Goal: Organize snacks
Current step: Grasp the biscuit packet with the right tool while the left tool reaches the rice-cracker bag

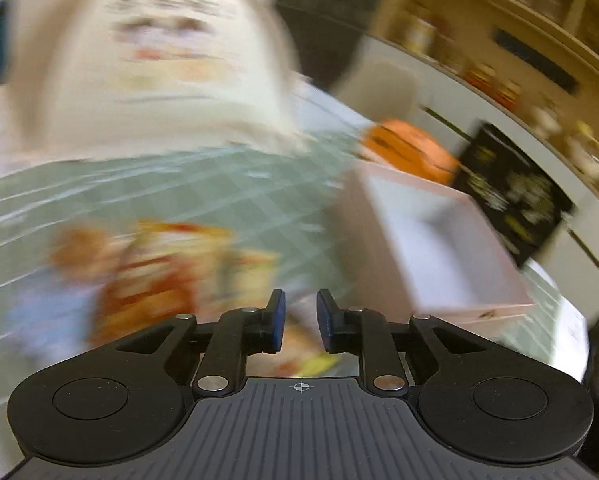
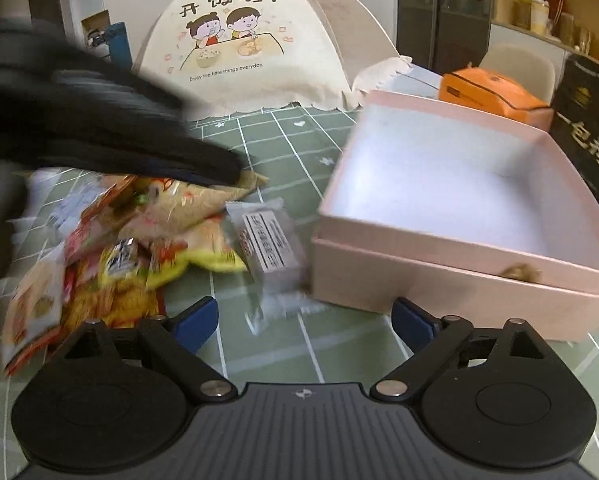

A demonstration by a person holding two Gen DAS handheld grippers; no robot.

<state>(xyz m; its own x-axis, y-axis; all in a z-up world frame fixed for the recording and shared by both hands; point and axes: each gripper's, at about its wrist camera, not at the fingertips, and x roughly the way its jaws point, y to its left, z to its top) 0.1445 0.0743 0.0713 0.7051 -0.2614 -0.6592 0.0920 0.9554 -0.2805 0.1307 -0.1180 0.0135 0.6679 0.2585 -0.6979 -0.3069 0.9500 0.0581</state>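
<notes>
A pile of snack packets [image 2: 139, 240] lies on the green checked tablecloth at the left; it shows blurred in the left wrist view [image 1: 159, 268]. A grey wrapped snack [image 2: 269, 244] lies beside the pile. An empty pink box [image 2: 459, 208] stands open at the right, also in the left wrist view [image 1: 431, 248]. My left gripper [image 1: 300, 326] hovers over the pile, its jaws a narrow gap apart with a packet showing below them; whether it grips is unclear. It crosses the right wrist view [image 2: 99, 128] as a dark blur. My right gripper [image 2: 304, 320] is open wide and empty, low over the cloth.
A cream food cover [image 2: 251, 48] with a cartoon print stands at the back. An orange box [image 2: 491, 96] and a black box [image 2: 587, 128] sit behind the pink box. Shelves with jars [image 1: 499, 60] line the far right wall.
</notes>
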